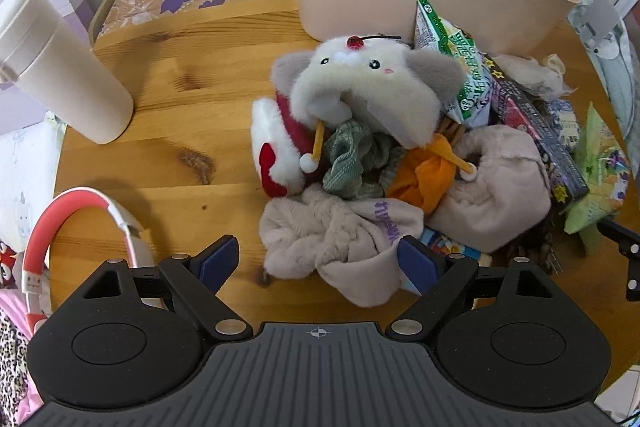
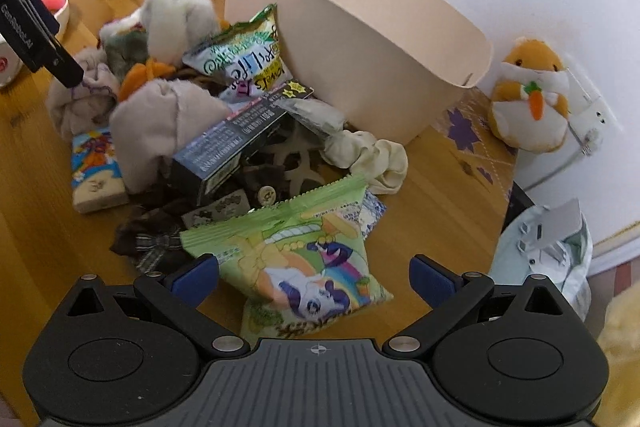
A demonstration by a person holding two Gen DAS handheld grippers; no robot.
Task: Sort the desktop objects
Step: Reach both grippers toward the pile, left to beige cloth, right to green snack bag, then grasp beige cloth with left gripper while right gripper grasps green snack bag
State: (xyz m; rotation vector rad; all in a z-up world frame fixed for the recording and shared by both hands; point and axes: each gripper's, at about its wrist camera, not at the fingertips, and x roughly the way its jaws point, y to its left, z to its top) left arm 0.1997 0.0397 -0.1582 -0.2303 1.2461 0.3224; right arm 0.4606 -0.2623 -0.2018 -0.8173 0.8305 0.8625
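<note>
Two grippers hover over a heap of soft and crinkly things on a round wooden table (image 1: 168, 67). The left gripper (image 1: 318, 263) is spread wide, its blue pads flanking a fuzzy beige cloth (image 1: 332, 239) at the near edge of the heap, not clamped on it. Behind the cloth sits a grey-and-white plush (image 1: 368, 83) with a red bead on its head, on top of a ribbed green scrunchie (image 1: 352, 155) and an orange one (image 1: 428, 175). The right gripper (image 2: 314, 277) is also wide, with a glossy green snack bag (image 2: 296, 259) (pillow-shaped, cartoon print) lying between its fingers, untouched as far as I can tell. Further back lie a long dark box (image 2: 236, 143), a second foil bag (image 2: 240, 59) and a cream scrunchie (image 2: 372, 155). A smooth beige plastic bin (image 2: 360, 39) with curved walls and cut-out handles stands just behind the heap. A matte white tumbler (image 1: 60, 67) stands well apart to the left.
</note>
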